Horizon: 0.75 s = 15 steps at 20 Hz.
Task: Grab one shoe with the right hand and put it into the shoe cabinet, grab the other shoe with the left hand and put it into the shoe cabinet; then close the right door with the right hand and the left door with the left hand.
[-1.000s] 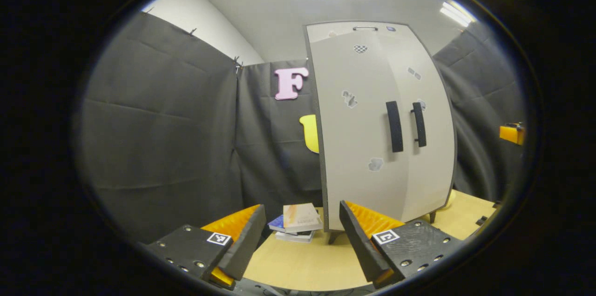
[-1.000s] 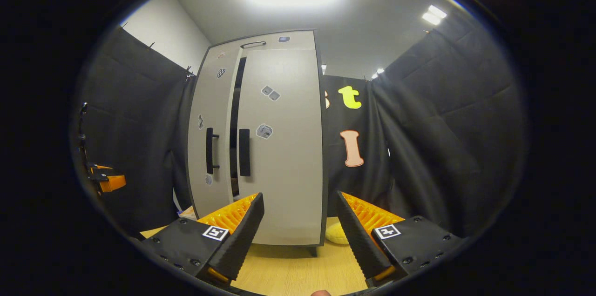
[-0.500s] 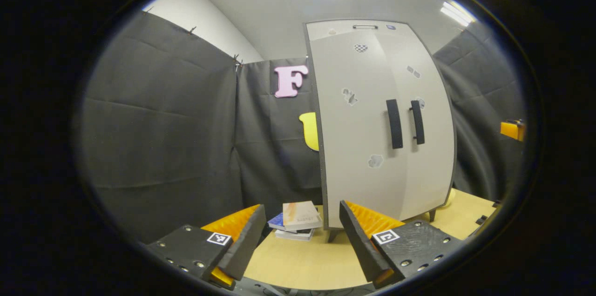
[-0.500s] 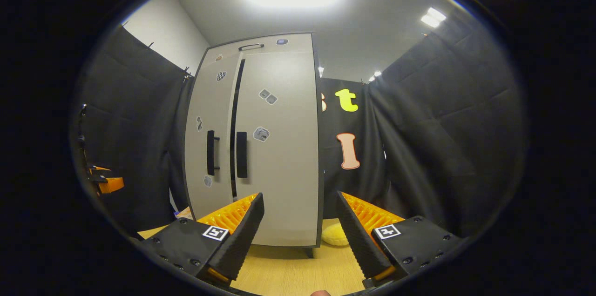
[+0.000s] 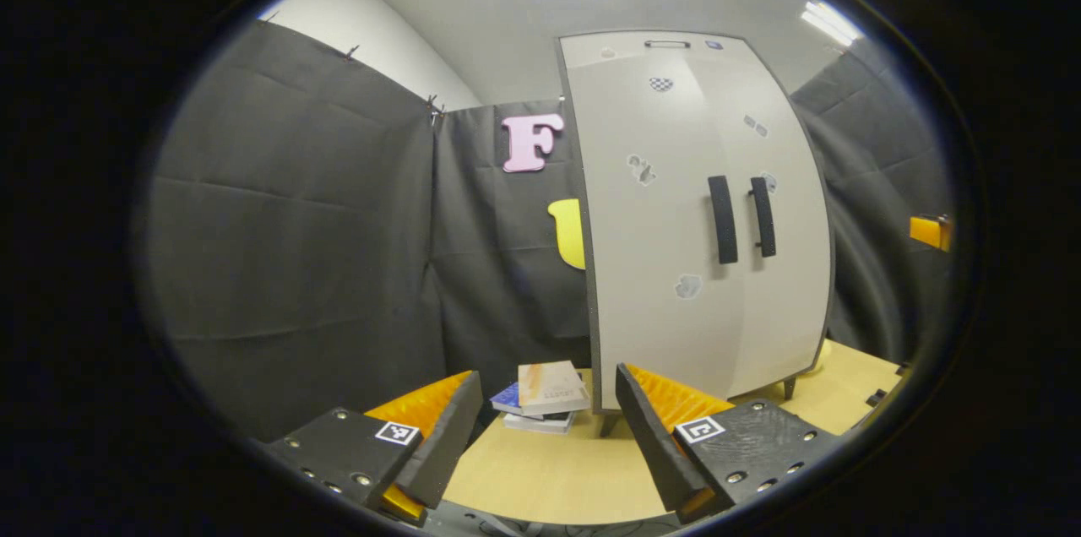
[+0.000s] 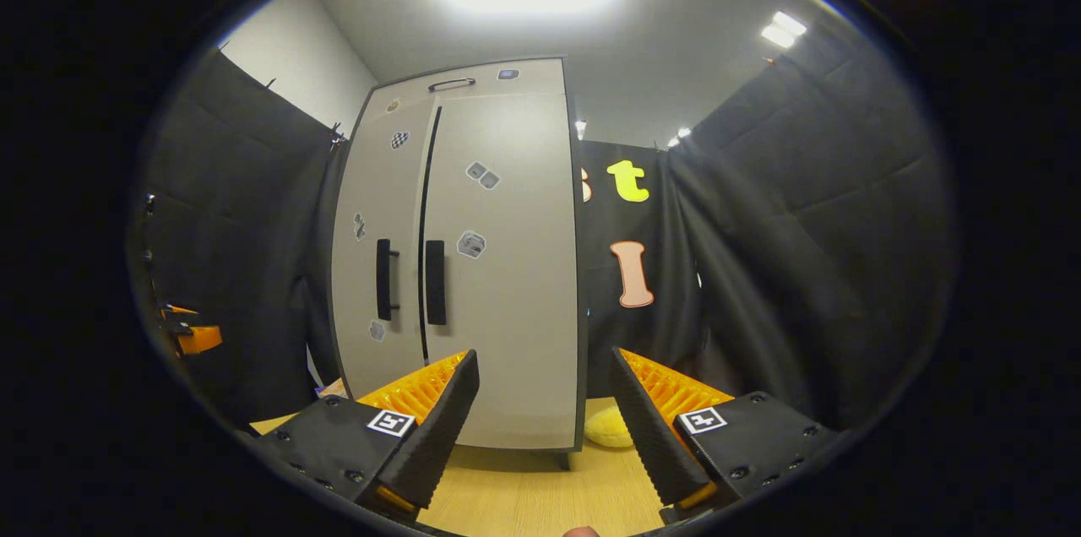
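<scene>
Two black cloth walls meet behind your shoe cabinet [image 6: 460,267], which stands upright on short legs on the pale wooden floor [image 5: 540,478] under bright ceiling lights. Its left door [image 6: 376,241] and right door [image 6: 507,267] lie nearly flush, with only a thin dark seam between them in the right gripper view, and the two black handles sit side by side. The shoes cannot be seen. Bare floor lies between you and the cabinet front. A small stack of books [image 5: 545,398] rests by the cabinet's left front corner, and a yellow soft thing [image 6: 606,427] by its right front corner. Your left gripper [image 5: 549,436] and right gripper [image 6: 545,436] both have fingers spread wide, holding and touching nothing, well apart from the doors.
</scene>
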Available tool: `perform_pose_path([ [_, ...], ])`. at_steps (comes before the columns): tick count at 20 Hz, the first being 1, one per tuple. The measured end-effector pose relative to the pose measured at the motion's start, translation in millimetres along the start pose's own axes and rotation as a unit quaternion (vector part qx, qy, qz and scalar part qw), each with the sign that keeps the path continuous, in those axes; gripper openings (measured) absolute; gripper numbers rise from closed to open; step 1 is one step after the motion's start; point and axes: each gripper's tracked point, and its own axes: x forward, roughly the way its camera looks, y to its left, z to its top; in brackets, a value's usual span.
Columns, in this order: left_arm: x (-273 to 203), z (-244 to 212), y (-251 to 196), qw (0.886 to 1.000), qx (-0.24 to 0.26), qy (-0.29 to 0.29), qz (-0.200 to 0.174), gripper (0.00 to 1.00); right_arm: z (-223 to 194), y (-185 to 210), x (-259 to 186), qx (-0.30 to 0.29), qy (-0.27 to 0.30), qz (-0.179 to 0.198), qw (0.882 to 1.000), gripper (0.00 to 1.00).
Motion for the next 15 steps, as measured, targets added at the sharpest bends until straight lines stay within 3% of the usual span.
perform_pose_path([
  [8,0.0,2.3,1.2,1.000,0.001,0.003,0.008,1.00,3.8,-1.2,5.7,-0.004,-0.005,0.002,1.000,0.98],
  [9,-0.2,2.3,0.9,1.000,0.002,0.001,0.008,0.94,3.3,-1.0,6.2,-0.003,-0.005,0.002,1.000,0.98],
  [11,-0.1,2.0,0.6,1.000,0.003,0.000,0.008,0.94,2.7,-1.9,7.5,-0.003,-0.005,0.001,1.000,0.98],
  [12,-0.2,2.0,0.8,1.000,0.003,0.000,0.007,1.00,2.1,-1.5,8.0,-0.003,-0.004,0.001,1.000,0.98],
  [15,0.5,1.4,0.7,1.000,0.001,0.002,0.006,1.00,0.4,-1.7,10.6,-0.006,-0.005,0.002,1.000,0.98],
])
